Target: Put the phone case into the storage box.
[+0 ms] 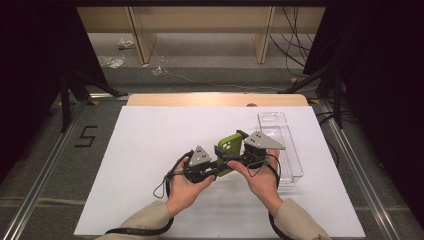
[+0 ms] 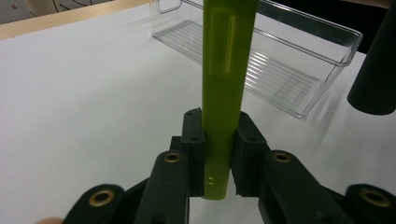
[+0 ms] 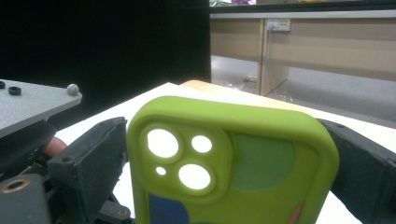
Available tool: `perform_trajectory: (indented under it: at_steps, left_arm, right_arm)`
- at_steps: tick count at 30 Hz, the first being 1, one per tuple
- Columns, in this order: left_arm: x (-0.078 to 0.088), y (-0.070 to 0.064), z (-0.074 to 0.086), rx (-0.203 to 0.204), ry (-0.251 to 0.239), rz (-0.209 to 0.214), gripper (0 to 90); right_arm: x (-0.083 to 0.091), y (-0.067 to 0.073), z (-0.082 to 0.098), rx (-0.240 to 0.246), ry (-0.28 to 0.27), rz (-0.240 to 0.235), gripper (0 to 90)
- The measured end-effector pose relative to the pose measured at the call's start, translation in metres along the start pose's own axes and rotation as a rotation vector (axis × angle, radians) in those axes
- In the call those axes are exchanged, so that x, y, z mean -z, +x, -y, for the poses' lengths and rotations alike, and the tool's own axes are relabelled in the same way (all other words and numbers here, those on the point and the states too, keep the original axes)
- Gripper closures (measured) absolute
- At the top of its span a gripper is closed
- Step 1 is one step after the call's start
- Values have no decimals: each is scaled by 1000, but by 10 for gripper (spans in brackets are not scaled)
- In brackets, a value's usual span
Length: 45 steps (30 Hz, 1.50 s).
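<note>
A green phone case (image 1: 229, 148) with camera cut-outs is held above the white table between both grippers. My left gripper (image 1: 219, 167) comes in from the left and is shut on the case's thin lower end. In the left gripper view the case (image 2: 227, 70) stands edge-on and upright, with the gripper (image 2: 219, 156) pinching both its faces. My right gripper (image 1: 234, 150) comes in from the right. In the right gripper view, the right gripper (image 3: 229, 161) has its jaws against the two long sides of the case (image 3: 243, 158), which shows its back.
A clear plastic bin (image 1: 281, 145) lies on the white table cover (image 1: 150, 150) just right of the hands and stands empty (image 2: 280, 60). The table's wooden far edge (image 1: 215, 100) lies beyond. The left gripper's grey plate (image 3: 32, 100) sits close beside the case.
</note>
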<state>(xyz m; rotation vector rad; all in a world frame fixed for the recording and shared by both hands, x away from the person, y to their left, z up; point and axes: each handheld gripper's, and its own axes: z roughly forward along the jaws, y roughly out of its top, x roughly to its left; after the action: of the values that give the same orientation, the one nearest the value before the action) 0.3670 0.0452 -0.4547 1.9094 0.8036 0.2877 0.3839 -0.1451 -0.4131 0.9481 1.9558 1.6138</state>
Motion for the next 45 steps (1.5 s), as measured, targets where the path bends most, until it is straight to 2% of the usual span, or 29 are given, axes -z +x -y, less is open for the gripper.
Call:
perform_trajectory:
  at_steps: [6,11,41,45]
  left_arm:
    - [0,0,0,2,0,1,771]
    - [0,0,1,4,-1,1,771]
    - [0,1,0,13,-13,5,766]
    - [1,3,-1,15,-16,4,726]
  right_arm:
    - [0,0,0,-1,2,7,96]
    - [1,1,1,-1,-7,20,153]
    - [1,2,-1,9,-19,18,172]
    - [2,1,-2,16,-24,20,173]
